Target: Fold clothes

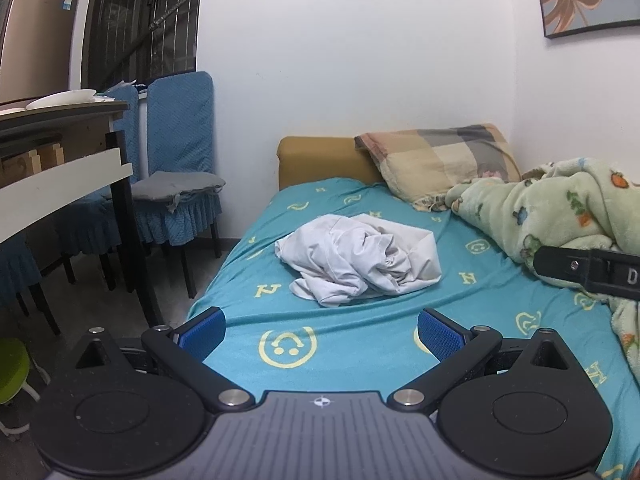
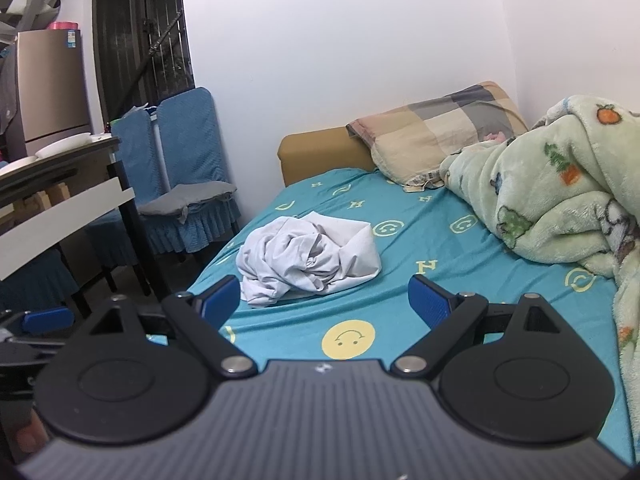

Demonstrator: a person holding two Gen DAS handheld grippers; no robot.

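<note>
Both grippers hang low in their own frames with nothing between the blue pads: the left gripper (image 1: pixel 320 330) has its fingers spread wide, and the right gripper (image 2: pixel 324 300) is just as wide. Past them, at mid-frame, the white garment (image 1: pixel 358 258) lies in a crumpled heap on the teal sheet (image 1: pixel 360 360), apart from both tools. Folding has not begun, I judge; the sensible start is to find a hem or shoulder edge at the outside of the heap, pinch one layer only, and draw it flat before any crease. Right of it bulks a green fleece blanket (image 2: pixel 560 208), which leaves limited room to spread. Farther back sit a checked pillow (image 1: pixel 436 160), blue-covered chairs (image 1: pixel 180 128) and the white wall (image 1: pixel 360 60).
</note>
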